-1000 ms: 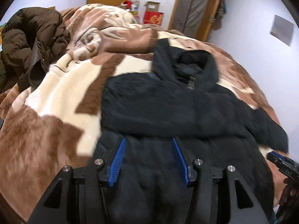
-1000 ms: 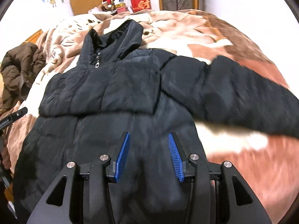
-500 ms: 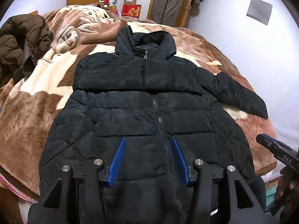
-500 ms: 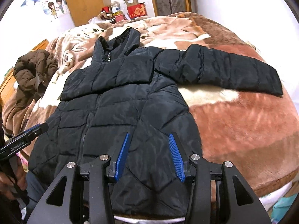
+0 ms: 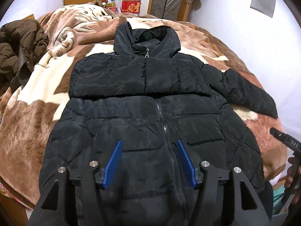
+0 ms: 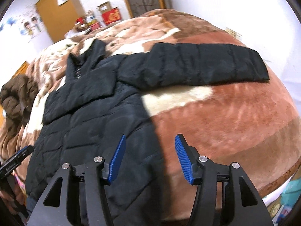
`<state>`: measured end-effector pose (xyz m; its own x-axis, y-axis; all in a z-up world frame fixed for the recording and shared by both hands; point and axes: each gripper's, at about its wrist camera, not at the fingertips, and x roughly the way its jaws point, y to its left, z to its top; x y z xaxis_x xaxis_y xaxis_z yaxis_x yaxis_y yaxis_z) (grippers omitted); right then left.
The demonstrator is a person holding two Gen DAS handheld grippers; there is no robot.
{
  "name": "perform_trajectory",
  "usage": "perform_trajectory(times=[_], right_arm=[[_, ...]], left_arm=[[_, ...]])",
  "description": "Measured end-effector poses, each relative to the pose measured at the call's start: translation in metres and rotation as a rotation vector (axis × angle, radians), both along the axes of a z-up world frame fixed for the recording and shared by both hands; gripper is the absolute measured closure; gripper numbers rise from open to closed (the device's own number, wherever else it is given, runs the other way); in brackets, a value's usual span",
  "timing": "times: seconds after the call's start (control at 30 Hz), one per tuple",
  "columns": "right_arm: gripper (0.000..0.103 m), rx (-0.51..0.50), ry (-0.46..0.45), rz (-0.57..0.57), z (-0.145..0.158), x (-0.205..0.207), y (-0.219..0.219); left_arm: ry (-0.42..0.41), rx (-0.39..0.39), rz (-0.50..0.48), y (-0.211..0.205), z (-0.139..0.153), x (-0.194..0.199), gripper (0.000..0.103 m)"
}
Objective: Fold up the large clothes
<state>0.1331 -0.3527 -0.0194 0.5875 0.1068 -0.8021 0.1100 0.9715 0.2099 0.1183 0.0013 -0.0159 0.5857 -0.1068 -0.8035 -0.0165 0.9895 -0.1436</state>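
A brown coat [image 5: 17,47] lies at nine o'clock. The black jacket [image 5: 150,113] lies flat in the middle of the blanket [image 5: 28,122], zipped up. The left gripper [image 5: 149,162] and right gripper [image 6: 149,157] have just been spreading wider, with nothing between them. The puffy sleeve [image 6: 197,66] at three o'clock might spring back after folding. The red box [image 5: 131,7] shows "财"

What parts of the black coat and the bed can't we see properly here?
- Black coat: its hem, left wrist view, hidden behind the left claw.
- One sleeve: folded across the chest or tucked under, cannot tell.
- Right wrist view: coat collar smeared by motion blur.
- Brown coat: cut off by the picture edge.
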Motion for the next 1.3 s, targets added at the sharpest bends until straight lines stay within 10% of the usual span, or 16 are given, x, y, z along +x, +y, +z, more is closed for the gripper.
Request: perform_trajectory(times=[0.47, 0.83, 0.87, 0.97, 1.3], right_arm=[[0.035, 0.09, 0.092, -0.265, -0.055, 0.097, -0.139], [0.036, 0.307, -0.008, -0.458, -0.066, 0.123, -0.2], [0.047, 0.302, -0.01, -0.473, -0.065, 0.122, -0.2], [0.082, 0.238, -0.025, -0.465, -0.048, 0.119, -0.192], [0.087, 0.134, -0.209, -0.221, 0.082, 0.102, -0.106]], left_arm=[[0.019, 0.033, -0.024, -0.014, -0.024, 0.084, 0.041], [0.075, 0.029, 0.017, 0.0, -0.05, 0.096, 0.041], [0.076, 0.029, 0.024, 0.002, -0.05, 0.096, 0.041], [0.076, 0.027, 0.041, 0.008, -0.048, 0.093, 0.041], [0.018, -0.003, 0.09, 0.031, -0.019, 0.071, 0.041]])
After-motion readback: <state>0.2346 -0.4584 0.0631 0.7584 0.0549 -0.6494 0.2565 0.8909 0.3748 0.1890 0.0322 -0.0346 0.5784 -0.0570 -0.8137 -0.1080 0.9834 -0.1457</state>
